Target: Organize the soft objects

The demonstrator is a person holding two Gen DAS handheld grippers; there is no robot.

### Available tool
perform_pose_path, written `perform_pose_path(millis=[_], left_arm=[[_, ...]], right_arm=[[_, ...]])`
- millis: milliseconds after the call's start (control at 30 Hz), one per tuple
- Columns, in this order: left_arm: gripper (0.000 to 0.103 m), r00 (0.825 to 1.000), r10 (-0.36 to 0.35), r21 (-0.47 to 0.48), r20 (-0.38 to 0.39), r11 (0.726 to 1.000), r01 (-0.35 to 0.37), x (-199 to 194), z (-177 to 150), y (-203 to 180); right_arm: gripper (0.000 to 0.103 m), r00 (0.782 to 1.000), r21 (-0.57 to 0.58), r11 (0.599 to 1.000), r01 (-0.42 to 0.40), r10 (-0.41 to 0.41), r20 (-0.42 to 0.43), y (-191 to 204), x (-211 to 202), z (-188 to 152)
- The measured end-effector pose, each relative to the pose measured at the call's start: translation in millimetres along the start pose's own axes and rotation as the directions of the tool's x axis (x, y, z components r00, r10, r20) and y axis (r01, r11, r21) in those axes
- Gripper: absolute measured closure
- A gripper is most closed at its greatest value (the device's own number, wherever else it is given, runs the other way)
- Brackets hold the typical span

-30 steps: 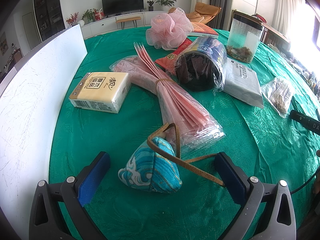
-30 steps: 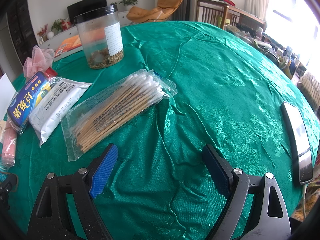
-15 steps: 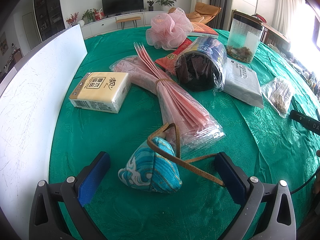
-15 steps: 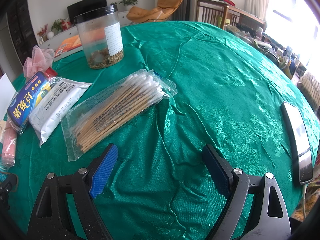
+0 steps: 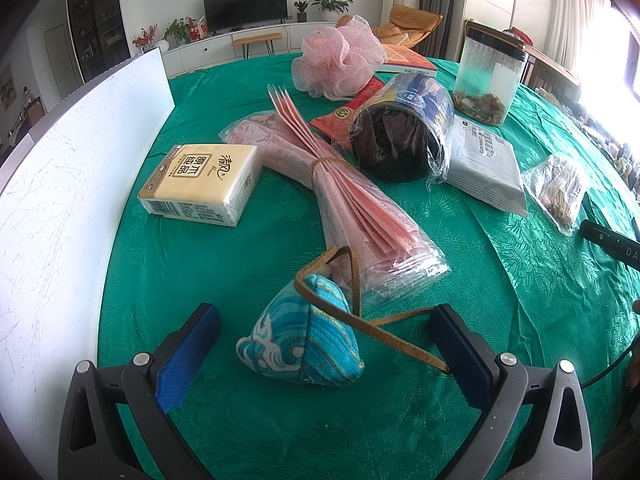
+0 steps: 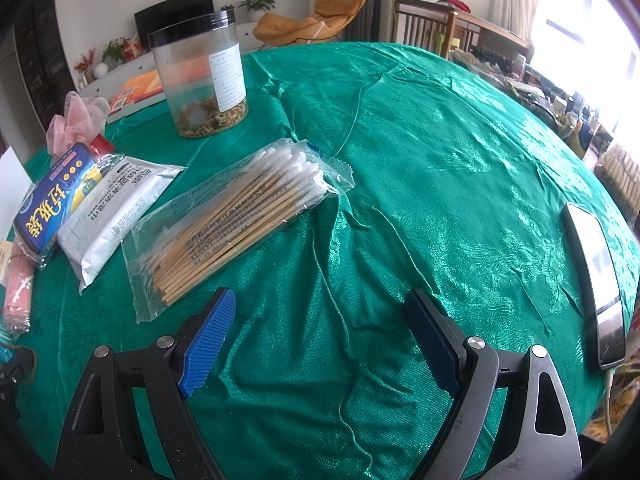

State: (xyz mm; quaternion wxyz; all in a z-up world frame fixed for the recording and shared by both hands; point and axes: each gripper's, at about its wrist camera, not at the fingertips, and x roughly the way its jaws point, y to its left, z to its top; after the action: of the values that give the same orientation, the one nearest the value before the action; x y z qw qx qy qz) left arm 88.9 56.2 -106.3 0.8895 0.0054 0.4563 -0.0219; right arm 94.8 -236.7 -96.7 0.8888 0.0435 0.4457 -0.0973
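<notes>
Nothing sorted yet: your left gripper (image 5: pixel 326 338) spread wide, straddling blue pouch (image 5: pixel 302 342), ungrasped; right gripper (image 6: pixel 320 338) wide, empty over counter (image 6: pixel 460 152).

A home living room — television (image 5: pixel 245 5) on a low cabinet (image 5: pixel 240 42), potted plants (image 5: pixel 331 3), orange lounge chair (image 6: pixel 310 20).

Living room, white walls, flat television (image 5: pixel 245 5) on low white cabinet (image 5: pixel 224 42), potted plants (image 5: pixel 330 2) alongside, orange lounge chair (image 6: pixel 308 24), dark grey curtain (image 6: pixel 368 0), wooden chairs (image 6: pixel 424 26), bright daylight through right-hand window (image 6: pixel 580 12), green damask tablecloth (image 6: pixel 440 140) foreground.
</notes>
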Motion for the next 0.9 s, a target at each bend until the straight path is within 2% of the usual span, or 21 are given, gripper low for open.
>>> perform_pose_path(millis=[633,733,800,900], left_arm=[[0.000,1.000,-0.001,0.003,-0.001,1.000,0.001,0.0,0.0,-0.1],[0.000,0.999,-0.017,0.017,-0.029,1.000,0.018,-0.7,1.1,-0.2],[0.000,0.998,-0.056,0.010,-0.042,0.998,0.056,-7.6,3.8,0.1],[0.000,0.994,-0.107,0.008,0.002,0.994,0.107,-32.3,17.8,-1.0]], right_arm=[[0.014,1.000,0.000,1.000,0.000,0.000,0.000,0.1,0.0,0.0],[0.014,1.000,-0.001,1.000,0.000,0.000,0.000,0.1,0.0,0.0],[0.014,1.000,-0.001,1.000,0.000,0.000,0.000,0.1,0.1,0.1],[0.014,1.000,-0.001,1.000,0.000,0.000,0.000,0.2,0.2,0.3]])
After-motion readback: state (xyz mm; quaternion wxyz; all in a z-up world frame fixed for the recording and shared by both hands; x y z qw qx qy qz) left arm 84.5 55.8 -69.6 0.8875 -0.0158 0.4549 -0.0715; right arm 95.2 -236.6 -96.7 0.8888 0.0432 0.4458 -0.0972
